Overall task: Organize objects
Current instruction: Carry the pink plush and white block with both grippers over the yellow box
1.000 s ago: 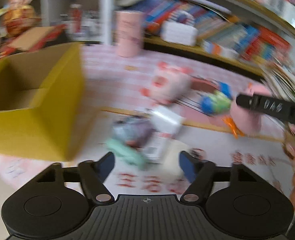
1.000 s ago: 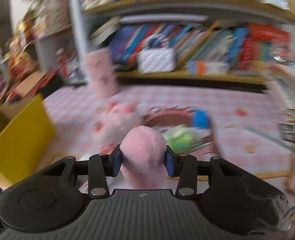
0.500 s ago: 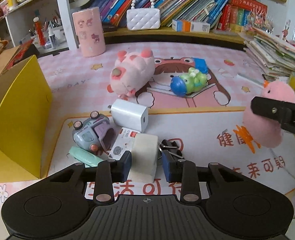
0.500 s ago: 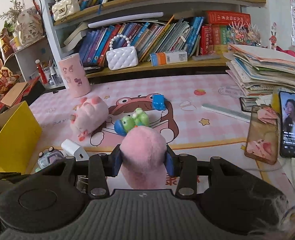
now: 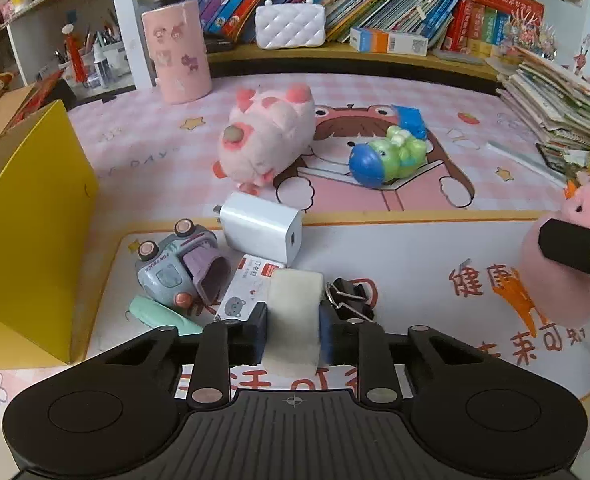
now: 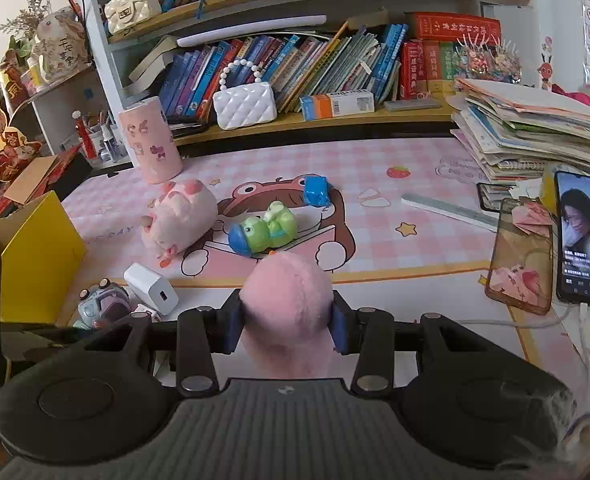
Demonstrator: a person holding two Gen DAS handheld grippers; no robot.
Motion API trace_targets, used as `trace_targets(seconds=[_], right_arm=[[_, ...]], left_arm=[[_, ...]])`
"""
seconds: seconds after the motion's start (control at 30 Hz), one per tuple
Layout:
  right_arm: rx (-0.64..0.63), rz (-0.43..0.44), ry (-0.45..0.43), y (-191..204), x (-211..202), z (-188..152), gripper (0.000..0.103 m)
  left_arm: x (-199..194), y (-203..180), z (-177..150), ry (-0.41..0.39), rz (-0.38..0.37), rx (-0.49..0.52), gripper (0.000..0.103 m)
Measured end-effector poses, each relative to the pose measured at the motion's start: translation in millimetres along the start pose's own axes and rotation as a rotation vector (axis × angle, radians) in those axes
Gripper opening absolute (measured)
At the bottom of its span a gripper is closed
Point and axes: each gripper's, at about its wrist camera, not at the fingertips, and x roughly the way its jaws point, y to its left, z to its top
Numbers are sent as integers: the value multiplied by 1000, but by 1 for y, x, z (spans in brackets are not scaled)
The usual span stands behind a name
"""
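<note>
White eraser (image 5: pixel 293 312) clamped in left hand-held gripper (image 5: pixel 293 334), pink plush (image 6: pixel 287 300) pinched by right hand-held gripper (image 6: pixel 287 322), yellow box (image 5: pixel 27 232) leftward.

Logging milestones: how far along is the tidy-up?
Done: nothing visibly boxed; the yellow box interior is hidden. In hand: left gripper clamps a white eraser-like block; right gripper clamps a pink plush. Left: pig plush, frog toy, charger, toy car, binder clip.
</note>
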Motion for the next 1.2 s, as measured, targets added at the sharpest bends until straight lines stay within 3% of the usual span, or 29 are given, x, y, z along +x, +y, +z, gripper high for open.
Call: trace_targets(seconds=[0.13, 0.3, 0.53, 0.67, 0.83, 1.2], right_arm=[[19, -6, -7, 0, -2, 0, 40], [8, 16, 12, 15, -2, -4, 40], [-51, 38, 43, 55, -9, -18, 40], [-61, 28, 55, 80, -18, -29, 40], [-58, 19, 54, 122, -27, -44, 40], [-91, 85, 47, 245, -55, -87, 40]], left_arm=[[-26, 11, 6, -72, 4, -39, 22], [-66, 38, 6, -161, -75, -147, 22], [-77, 65, -24, -124, -151, -197, 22], [-91, 87, -36, -149, -172, -183, 22], [-113, 128, -57, -171, -179, -175, 22], [-165, 242, -106, -208, -144, -220, 22]])
